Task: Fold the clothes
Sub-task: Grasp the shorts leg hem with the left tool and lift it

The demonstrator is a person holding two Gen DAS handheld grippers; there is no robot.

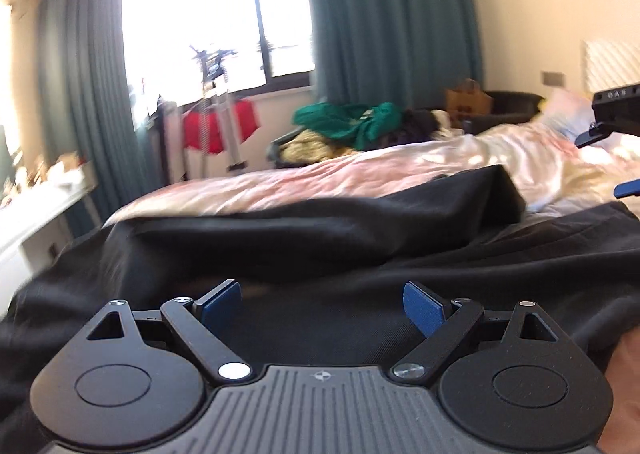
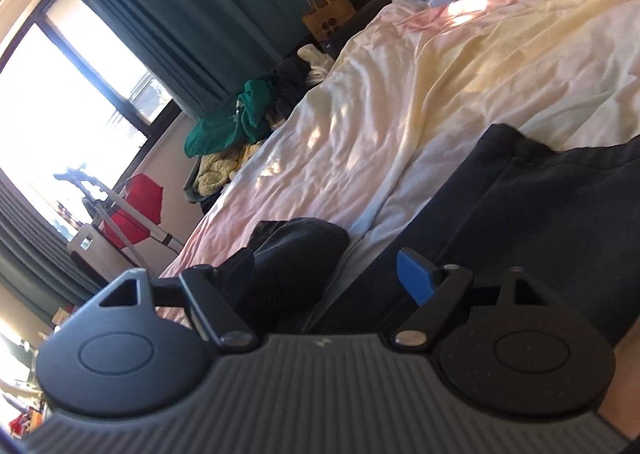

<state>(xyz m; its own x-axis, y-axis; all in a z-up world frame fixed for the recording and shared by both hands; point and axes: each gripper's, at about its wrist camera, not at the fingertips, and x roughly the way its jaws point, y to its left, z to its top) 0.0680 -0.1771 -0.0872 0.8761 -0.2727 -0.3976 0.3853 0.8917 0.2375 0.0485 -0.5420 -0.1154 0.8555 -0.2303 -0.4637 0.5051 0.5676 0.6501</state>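
Observation:
A black garment (image 1: 320, 238) lies spread over the near part of the bed, with a raised fold across its far side. My left gripper (image 1: 322, 304) is open just above it, blue pads apart, holding nothing. In the right wrist view the same black garment (image 2: 540, 206) lies at the lower right, with a bunched part (image 2: 296, 254) between the fingers. My right gripper (image 2: 324, 278) is open; its left finger is partly hidden by the bunched cloth. The right gripper also shows at the right edge of the left wrist view (image 1: 616, 150).
A pale pink and cream duvet (image 1: 360, 174) covers the bed (image 2: 440, 74). A pile of green and yellow clothes (image 1: 348, 122) lies beyond the bed. A drying rack with a red garment (image 1: 220, 126) stands by the window. A white desk (image 1: 36, 214) is at the left.

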